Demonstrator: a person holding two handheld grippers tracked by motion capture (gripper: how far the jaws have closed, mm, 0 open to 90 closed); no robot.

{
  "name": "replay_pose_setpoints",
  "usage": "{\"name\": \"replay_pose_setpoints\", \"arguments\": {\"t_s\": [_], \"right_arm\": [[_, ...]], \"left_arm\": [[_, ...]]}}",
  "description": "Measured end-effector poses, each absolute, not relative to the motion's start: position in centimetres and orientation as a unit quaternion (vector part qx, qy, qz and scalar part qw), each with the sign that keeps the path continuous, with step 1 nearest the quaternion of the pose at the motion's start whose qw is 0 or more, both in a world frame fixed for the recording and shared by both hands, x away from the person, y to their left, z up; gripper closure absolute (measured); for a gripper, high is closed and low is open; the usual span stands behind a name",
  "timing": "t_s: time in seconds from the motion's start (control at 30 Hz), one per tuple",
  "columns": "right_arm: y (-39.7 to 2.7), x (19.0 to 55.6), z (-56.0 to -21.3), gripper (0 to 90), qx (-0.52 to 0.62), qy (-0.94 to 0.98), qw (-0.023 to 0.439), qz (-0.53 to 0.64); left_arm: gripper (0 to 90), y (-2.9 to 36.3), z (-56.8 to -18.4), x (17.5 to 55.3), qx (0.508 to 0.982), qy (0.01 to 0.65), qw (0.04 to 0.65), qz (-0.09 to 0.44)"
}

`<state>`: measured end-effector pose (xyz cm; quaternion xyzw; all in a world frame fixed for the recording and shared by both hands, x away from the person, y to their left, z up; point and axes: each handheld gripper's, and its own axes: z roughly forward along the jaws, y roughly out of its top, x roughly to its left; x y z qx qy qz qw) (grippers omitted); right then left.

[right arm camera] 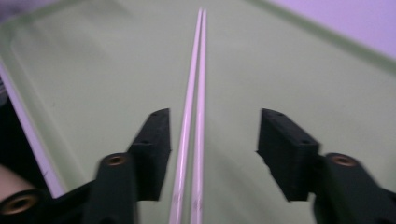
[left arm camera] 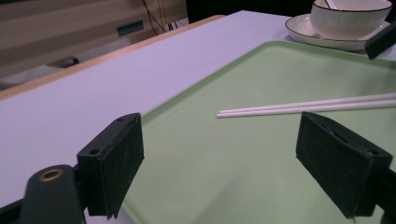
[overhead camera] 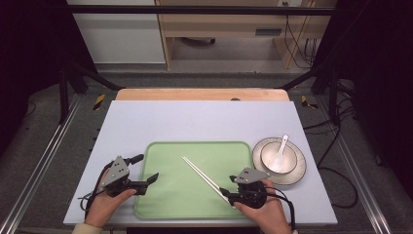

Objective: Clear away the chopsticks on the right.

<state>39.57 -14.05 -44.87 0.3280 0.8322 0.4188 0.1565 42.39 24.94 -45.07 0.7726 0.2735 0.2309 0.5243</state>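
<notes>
A pair of white chopsticks (overhead camera: 202, 176) lies slantwise on the green tray (overhead camera: 175, 195), side by side. My right gripper (overhead camera: 227, 184) sits at their near end, open. In the right gripper view the chopsticks (right arm camera: 194, 93) run between its jaws, close to the left pad (right arm camera: 154, 144), and neither pad presses on them. My left gripper (overhead camera: 146, 168) is open over the tray's left edge with nothing between its jaws. In the left gripper view the chopsticks (left arm camera: 303, 106) lie farther off, beyond the right jaw.
A white bowl (overhead camera: 278, 155) holding a white spoon (overhead camera: 279, 152) stands on a dark-rimmed plate (overhead camera: 297, 171) just right of the tray. The pale table (overhead camera: 195, 122) stretches bare behind the tray. The person's hands come in from the near edge.
</notes>
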Motion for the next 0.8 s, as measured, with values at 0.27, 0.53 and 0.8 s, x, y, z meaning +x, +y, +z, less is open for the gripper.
{"name": "replay_pose_setpoints", "arguments": {"t_s": [0.27, 0.53, 0.8], "right_arm": [[-14.8, 39.6, -44.0, 6.0, 0.334, 0.792, 0.214, 0.464], [-16.5, 39.2, -43.4, 8.6, 0.353, 0.762, 0.237, 0.489], [-17.9, 39.1, -43.6, 8.2, 0.339, 0.75, 0.277, 0.495]], "left_arm": [[39.7, 21.5, -44.2, 42.1, 0.787, 0.269, 0.516, 0.205], [79.7, 18.6, -44.3, 43.3, 0.803, 0.275, 0.499, 0.175], [89.5, 16.5, -45.3, 45.4, 0.822, 0.299, 0.461, 0.149]]}}
